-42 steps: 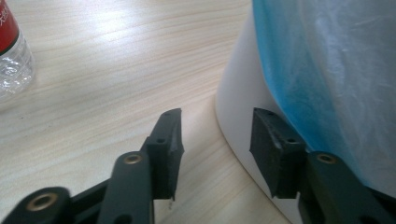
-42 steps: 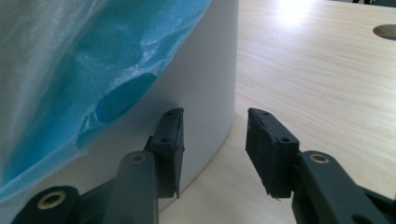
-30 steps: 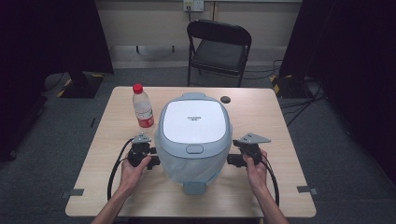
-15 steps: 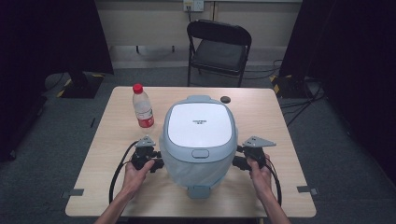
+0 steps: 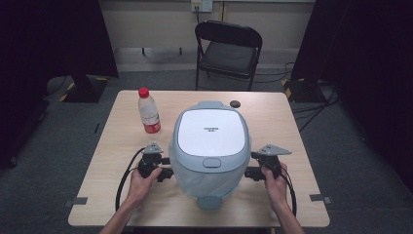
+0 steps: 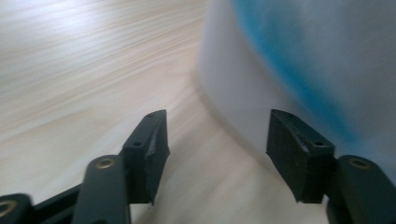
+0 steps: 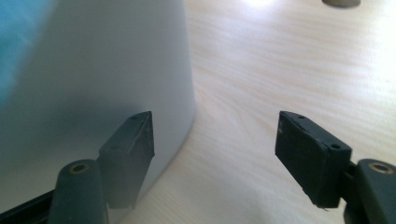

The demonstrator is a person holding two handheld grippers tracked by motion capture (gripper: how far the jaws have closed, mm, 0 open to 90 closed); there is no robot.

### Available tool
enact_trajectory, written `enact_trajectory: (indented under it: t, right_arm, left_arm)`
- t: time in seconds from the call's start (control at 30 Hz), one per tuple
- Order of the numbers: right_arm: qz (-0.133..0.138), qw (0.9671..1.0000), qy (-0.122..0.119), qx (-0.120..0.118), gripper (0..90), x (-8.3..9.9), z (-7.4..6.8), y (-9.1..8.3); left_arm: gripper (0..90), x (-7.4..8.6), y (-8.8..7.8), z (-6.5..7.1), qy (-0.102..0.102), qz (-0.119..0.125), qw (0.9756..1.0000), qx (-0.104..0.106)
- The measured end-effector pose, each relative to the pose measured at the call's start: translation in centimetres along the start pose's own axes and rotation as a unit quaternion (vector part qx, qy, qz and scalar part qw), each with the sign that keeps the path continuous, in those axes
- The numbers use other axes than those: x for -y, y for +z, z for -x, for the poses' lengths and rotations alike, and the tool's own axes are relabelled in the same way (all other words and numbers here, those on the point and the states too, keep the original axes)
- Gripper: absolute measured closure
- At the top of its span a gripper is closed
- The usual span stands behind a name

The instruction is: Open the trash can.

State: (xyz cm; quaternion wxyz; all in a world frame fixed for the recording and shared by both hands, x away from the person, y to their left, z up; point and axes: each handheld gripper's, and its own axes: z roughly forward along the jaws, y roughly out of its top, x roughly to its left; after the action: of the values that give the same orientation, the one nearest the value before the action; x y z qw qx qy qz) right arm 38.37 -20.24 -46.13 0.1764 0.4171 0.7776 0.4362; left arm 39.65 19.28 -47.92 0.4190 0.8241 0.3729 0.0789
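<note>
While both grippers (image 5: 164,167) (image 5: 249,165) gape empty, the cooker's (image 5: 210,131) lid print stays unreadable.

Glossy plastic cooker (image 5: 209,146) (matt wooden table (image 5: 292,122))

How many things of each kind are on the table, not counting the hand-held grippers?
Rice cooker: 1
Water bottle with a red cap: 1
Small dark round thing near the far edge, too small to name: 1
Total: 3
</note>
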Motion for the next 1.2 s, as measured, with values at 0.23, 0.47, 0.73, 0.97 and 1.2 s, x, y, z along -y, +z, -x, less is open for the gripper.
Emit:
enact_trajectory:
  t: [0.23, 0.47, 0.73, 0.97, 1.2]
  right_arm:
    - [-0.060, 0.9977, 0.002, 0.031, 17.4, 2.3, 1.7, -0.7]
    - [-0.092, 0.9931, 0.007, 0.072, 14.5, 4.1, 3.2, -1.5]
    - [-0.097, 0.9916, 0.004, 0.086, 13.2, 4.7, 3.4, -1.4]
    - [-0.073, 0.9937, 0.004, 0.084, 12.0, 5.3, 3.4, -1.4]
    - [-0.073, 0.9937, 0.003, 0.084, 12.0, 5.3, 3.4, -1.4]
  left_arm:
    - [32.5, 0.3, -1.6, -0.6, -0.009, 0.012, 0.9997, 0.020]
    - [25.3, -0.3, -4.0, -0.3, -0.017, 0.048, 0.9983, 0.026]
    - [26.1, -1.3, -7.3, 0.2, 0.003, 0.077, 0.9966, 0.029]
    - [26.5, -2.8, -11.4, 0.7, 0.010, 0.134, 0.9906, 0.023]
    - [31.8, -4.3, -14.8, 1.6, 0.029, 0.174, 0.9843, 0.016]
